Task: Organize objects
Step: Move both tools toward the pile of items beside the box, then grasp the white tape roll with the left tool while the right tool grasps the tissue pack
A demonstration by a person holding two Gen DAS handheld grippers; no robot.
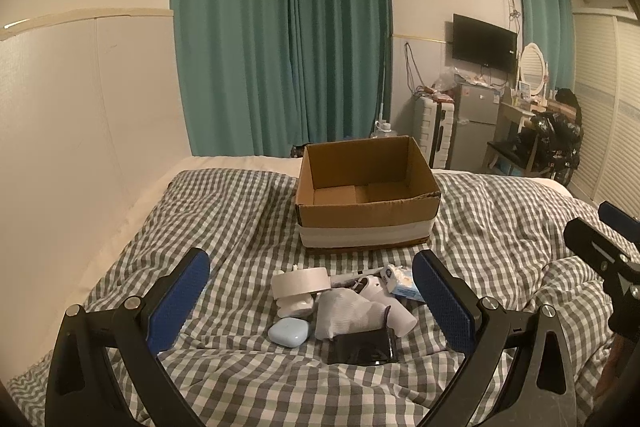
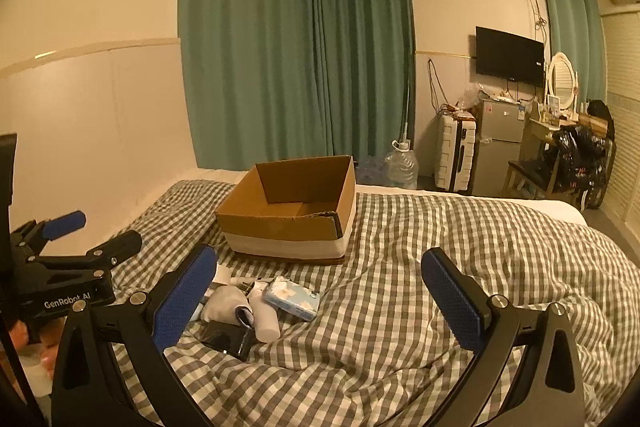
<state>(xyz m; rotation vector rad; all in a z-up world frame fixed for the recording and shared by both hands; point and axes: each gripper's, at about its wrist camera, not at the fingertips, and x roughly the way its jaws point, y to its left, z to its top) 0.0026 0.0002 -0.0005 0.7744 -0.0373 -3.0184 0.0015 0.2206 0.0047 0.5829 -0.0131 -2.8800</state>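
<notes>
An open, empty cardboard box [image 1: 366,191] stands on the checked bedspread; it also shows in the right wrist view [image 2: 292,211]. In front of it lies a pile: a roll of tape [image 1: 300,282], a pale blue earbud case [image 1: 289,331], a white sock [image 1: 346,311], a black phone [image 1: 362,347], a tissue pack [image 1: 402,281] and a white bottle [image 2: 264,315]. My left gripper [image 1: 312,303] is open, its fingers either side of the pile, above it. My right gripper [image 2: 320,303] is open and empty, to the right of the pile.
The bed [image 2: 440,267] runs along a wall on the left. Green curtains [image 1: 280,47] hang behind. A water jug [image 2: 402,163], a suitcase [image 2: 456,159], a small fridge [image 2: 500,147] and a cluttered desk [image 2: 568,143] stand beyond the bed's far right.
</notes>
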